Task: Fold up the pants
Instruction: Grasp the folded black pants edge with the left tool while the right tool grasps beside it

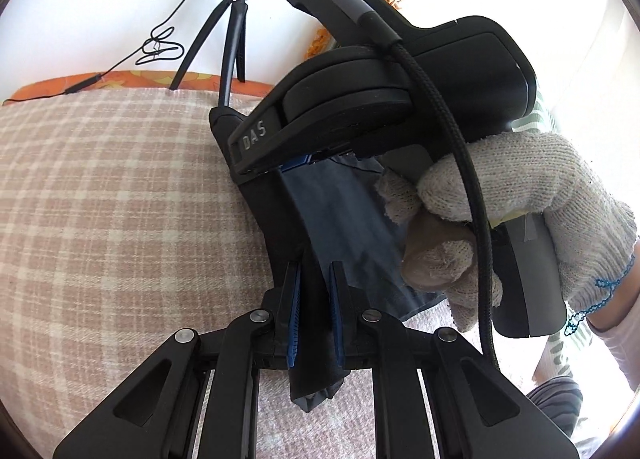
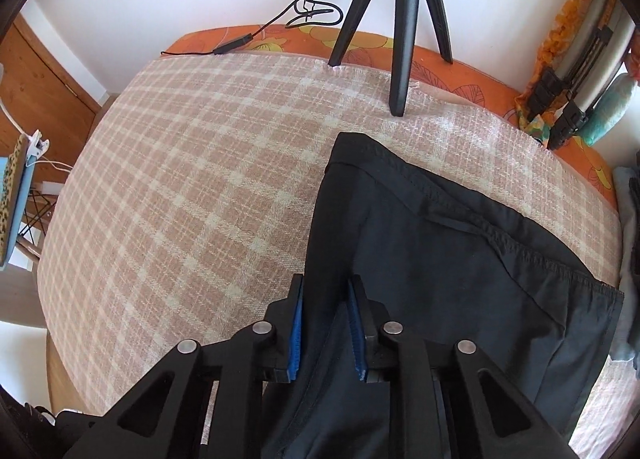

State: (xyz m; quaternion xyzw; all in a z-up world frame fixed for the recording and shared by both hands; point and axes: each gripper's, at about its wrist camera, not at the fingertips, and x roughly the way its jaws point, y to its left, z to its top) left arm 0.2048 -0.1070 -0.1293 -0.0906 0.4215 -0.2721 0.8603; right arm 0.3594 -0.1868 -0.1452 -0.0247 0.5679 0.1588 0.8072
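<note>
Dark navy pants [image 2: 460, 259] lie on the right part of a checked blanket [image 2: 180, 179], waistband toward the far right. My right gripper [image 2: 326, 287] points steeply down at their left edge, its blue pads shut on a fold of the cloth. In the left wrist view, my left gripper [image 1: 315, 271] is shut on a strip of the same pants [image 1: 340, 211], which runs up between its fingers to the right gripper just ahead. A white-gloved hand [image 1: 520, 187] holds that gripper's handle. The cloth under the right gripper's body is hidden.
A black tripod [image 2: 400, 39] stands at the blanket's far edge with a looped cable [image 2: 312, 7] behind it. An orange patterned sheet [image 2: 460, 59] shows beyond the blanket. A wooden door [image 2: 40, 91] and a chair with items [image 2: 20, 187] are on the left.
</note>
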